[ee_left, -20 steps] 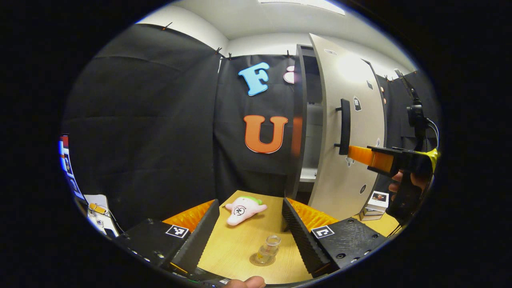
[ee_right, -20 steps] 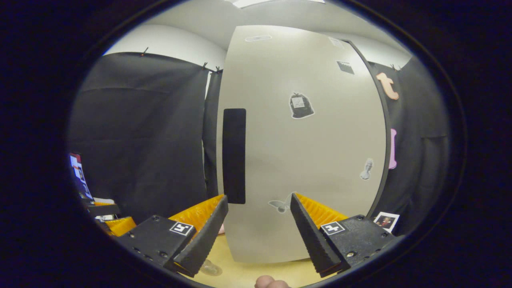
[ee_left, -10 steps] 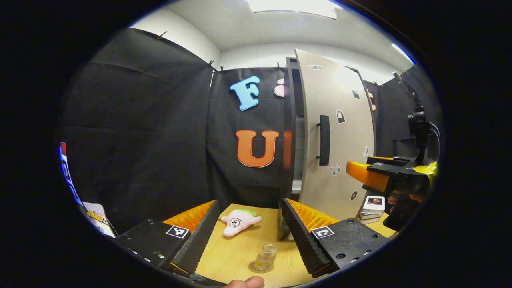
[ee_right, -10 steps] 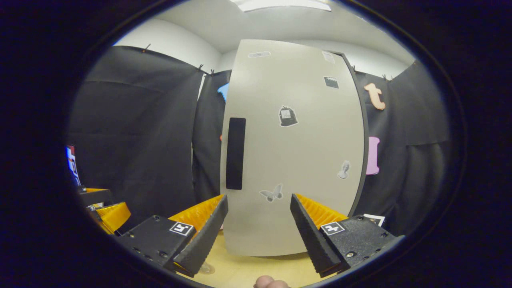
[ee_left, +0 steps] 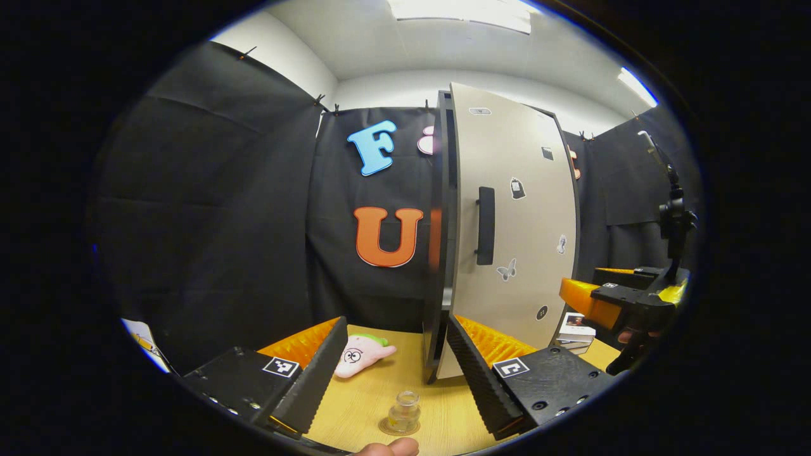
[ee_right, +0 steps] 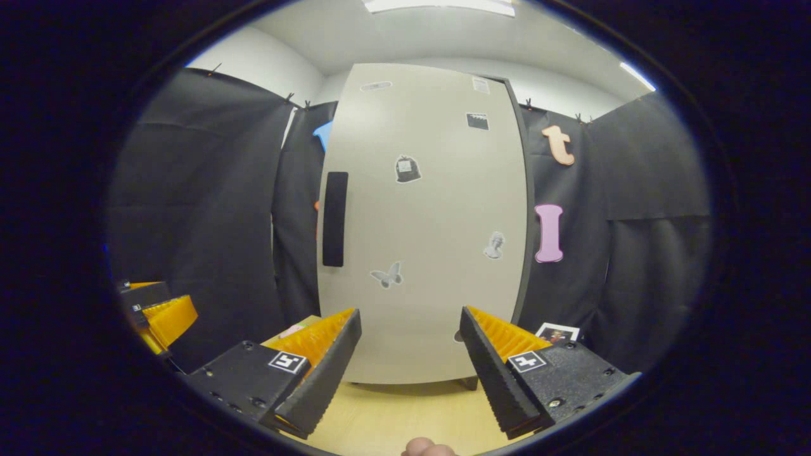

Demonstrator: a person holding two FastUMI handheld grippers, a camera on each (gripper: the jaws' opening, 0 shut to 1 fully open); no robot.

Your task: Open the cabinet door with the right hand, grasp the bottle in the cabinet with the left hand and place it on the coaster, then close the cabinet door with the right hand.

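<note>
The cabinet door point(ee_left: 516, 215) covers the inside of the cabinet, so its shelves are hidden. In the left gripper view, the left claw point(ee_left: 391, 370) hides part of the pink plush toy point(ee_left: 358, 356). The picture's edge cuts off the right claw point(ee_left: 586, 297) and the hand point(ee_left: 633, 335) holding it. The small stickers point(ee_right: 408, 169) on the door are too little to make out.

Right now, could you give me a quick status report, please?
Both claws open and empty: left claw, right claw. Bottle upright on coaster. Cabinet door shut or nearly so. Nothing in the way.
</note>
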